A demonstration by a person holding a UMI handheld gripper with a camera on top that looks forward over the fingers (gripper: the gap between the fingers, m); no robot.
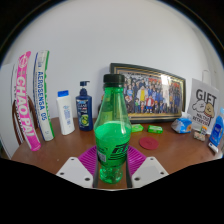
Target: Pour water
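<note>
A green plastic bottle [112, 125] with a black cap stands upright between my fingers, its lower half filling the gap. My gripper [112, 165] is shut on the bottle: both magenta pads [90, 158] press against its sides. The bottle's base is hidden behind the fingers. Beyond it lies a wooden table [160, 152].
At the back left stand two tall tubes [32, 98], a white bottle [65, 112] and a dark blue pump bottle [84, 107]. A framed photo [150, 95] leans on the wall. A red lid [149, 143], green blocks [155, 128] and a gift box [204, 108] sit to the right.
</note>
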